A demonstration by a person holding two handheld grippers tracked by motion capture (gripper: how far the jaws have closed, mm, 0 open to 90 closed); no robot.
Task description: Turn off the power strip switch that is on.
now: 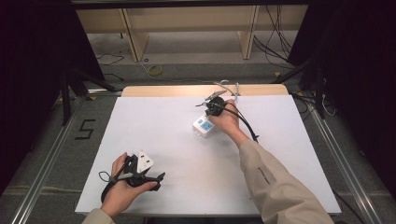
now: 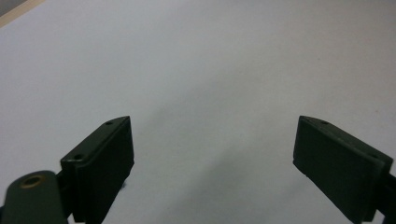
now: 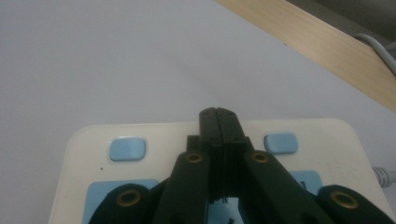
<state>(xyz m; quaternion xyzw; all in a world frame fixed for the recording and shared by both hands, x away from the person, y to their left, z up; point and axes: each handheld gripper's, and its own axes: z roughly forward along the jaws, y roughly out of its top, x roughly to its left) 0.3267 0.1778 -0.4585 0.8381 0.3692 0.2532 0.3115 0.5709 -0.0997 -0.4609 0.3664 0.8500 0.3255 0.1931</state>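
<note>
Right tongs [image 3: 218, 116] pressed fully together, nothing between them, tips poised over the one power strip [image 1: 204, 126]. It's a white block with rounded corners, two pale blue buttons [image 3: 127, 148] and blue socket panels, lying right of centre toward the far edge of the white worktop [image 1: 154, 116]. Left tongs [image 2: 212, 154] gape wide and empty over bare worktop near the front left.

Even overhead light, dark surrounds, soft shadows w/ close-up jaws blurred.
</note>
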